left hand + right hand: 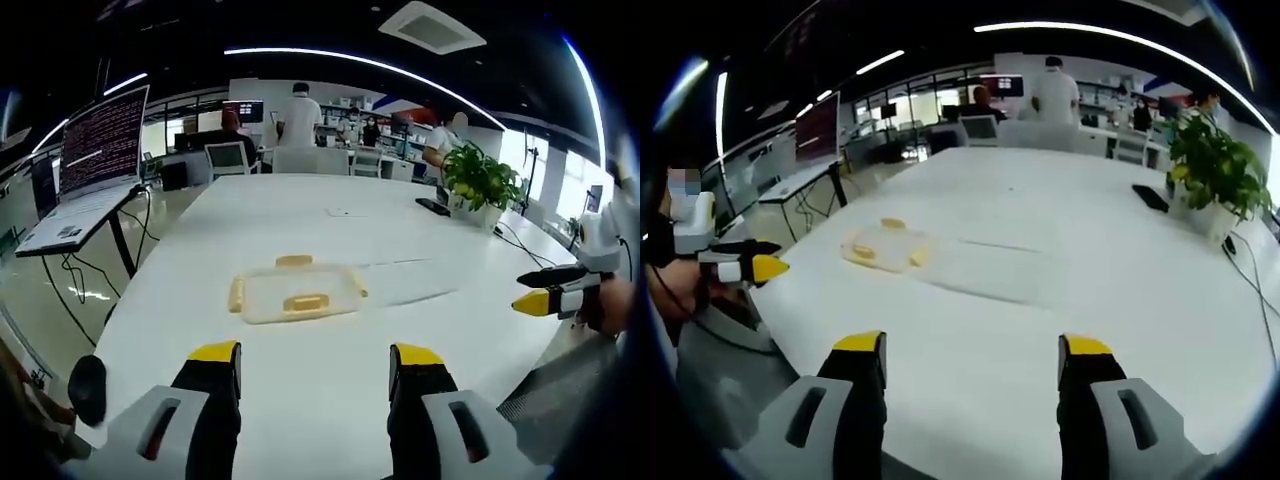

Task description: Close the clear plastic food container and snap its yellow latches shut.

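White tabletop (330,390) stretches away from us in a bright open office, and both grippers hang low over its near side. In the left gripper view our left gripper (315,365) has its yellow-tipped jaws spread wide with nothing between them; in the right gripper view the right gripper (972,357) is just as wide apart and just as empty.

Straight ahead of the left gripper, well apart from it, lies the clear plastic food container (297,293) with yellow latches on its rims. We cannot tell whether anything is inside it. A flat clear plastic sheet (405,281), perhaps its lid, lies on the table just beside it. From the right gripper view the container (886,246) sits up and to the left of the jaws, with the same clear sheet (990,270) spread between.

Bare table surrounds the container on every side, and nothing stands between the jaws and it. The table's left edge (150,290) drops off to the floor.

Farther off, a dark phone-like slab (432,206) and a potted green plant (480,180) stand near the far right of the table. A laptop on a stand (95,160) stands off the left edge. People stand among desks at the back (300,115).
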`<state>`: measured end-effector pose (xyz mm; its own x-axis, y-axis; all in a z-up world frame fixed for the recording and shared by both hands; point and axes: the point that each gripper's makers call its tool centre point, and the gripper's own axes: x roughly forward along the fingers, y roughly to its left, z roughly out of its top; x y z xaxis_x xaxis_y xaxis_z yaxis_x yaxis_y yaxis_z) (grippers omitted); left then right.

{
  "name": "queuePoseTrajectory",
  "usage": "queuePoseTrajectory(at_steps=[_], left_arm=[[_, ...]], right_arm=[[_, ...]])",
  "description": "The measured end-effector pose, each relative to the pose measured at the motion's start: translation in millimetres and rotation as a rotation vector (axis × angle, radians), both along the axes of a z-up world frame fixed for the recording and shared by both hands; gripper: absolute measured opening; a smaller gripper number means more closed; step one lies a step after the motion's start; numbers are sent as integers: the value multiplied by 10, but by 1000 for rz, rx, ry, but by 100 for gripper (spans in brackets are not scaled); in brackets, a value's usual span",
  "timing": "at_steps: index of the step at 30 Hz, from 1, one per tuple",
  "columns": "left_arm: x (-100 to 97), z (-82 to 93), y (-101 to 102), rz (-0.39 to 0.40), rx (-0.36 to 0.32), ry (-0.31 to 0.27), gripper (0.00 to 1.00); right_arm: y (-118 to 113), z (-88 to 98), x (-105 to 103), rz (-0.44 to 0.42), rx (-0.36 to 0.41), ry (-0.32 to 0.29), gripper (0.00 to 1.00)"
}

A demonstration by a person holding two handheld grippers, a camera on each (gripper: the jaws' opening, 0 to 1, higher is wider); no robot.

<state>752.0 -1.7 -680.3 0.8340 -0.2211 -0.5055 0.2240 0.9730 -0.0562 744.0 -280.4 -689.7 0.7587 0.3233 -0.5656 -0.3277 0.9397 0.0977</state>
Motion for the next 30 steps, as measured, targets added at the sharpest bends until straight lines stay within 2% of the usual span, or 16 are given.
queuePoseTrajectory(at_steps=[18, 30], left_arm=[[167, -108, 142, 6, 21, 25, 54], [342, -206, 162, -47, 58, 30, 55]], right_arm=[[93, -71, 220, 16, 3, 15, 66], [272, -113, 399, 109, -17, 20, 65]])
